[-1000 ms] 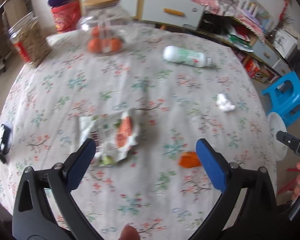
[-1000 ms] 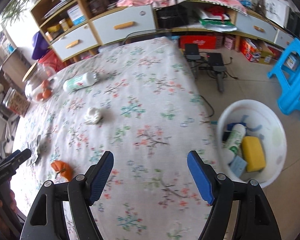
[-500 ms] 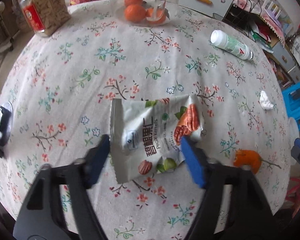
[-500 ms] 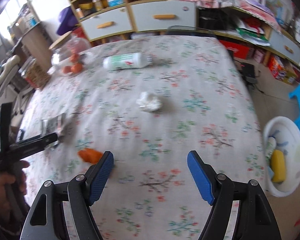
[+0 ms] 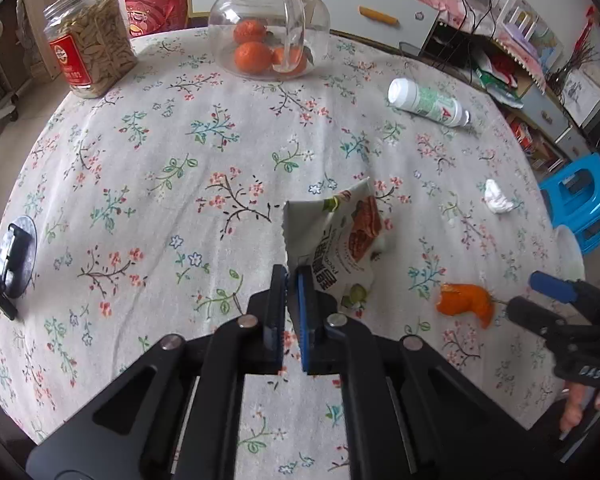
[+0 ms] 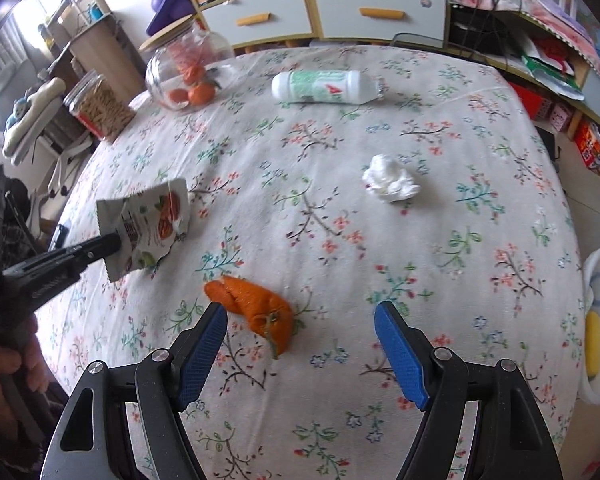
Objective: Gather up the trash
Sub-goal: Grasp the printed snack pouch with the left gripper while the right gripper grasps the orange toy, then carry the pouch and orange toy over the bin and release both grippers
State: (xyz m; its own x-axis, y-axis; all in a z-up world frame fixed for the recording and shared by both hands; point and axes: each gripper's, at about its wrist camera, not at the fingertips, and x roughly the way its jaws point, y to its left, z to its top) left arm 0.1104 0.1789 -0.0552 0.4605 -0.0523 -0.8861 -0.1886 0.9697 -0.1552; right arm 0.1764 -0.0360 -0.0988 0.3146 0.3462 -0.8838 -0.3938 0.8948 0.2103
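My left gripper [image 5: 291, 280] has just closed, clamping the pecan snack packet [image 5: 340, 236]; my right gripper [image 6: 300, 320], jaws apart, hovers over the orange peel [image 6: 256, 308].

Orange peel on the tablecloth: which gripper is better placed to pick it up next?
Right. The right gripper hangs open just short of the orange peel, empty. The left gripper is shut on the snack wrapper, so it is occupied.
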